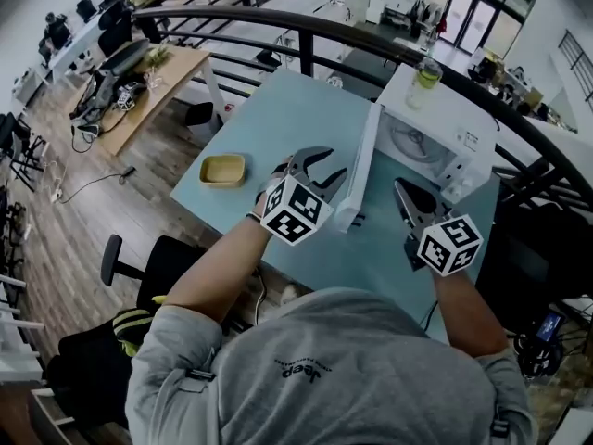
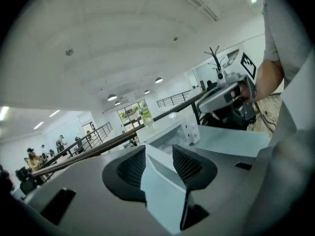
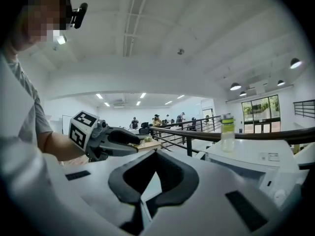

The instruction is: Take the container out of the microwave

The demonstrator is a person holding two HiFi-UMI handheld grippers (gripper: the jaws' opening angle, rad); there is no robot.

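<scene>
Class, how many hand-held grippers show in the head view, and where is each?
2. The left hand-held gripper is beside the open microwave door; the right hand-held gripper is in front of the microwave. None seems hidden.

Grey short-sleeved T-shirt (image 1: 324, 369) with a small dark print.

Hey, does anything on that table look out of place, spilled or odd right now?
Only the microwave: its door hangs wide open, and a bottle stands on its roof. The yellow container sits upright on the table, well apart from it. Nothing looks spilled.
</scene>
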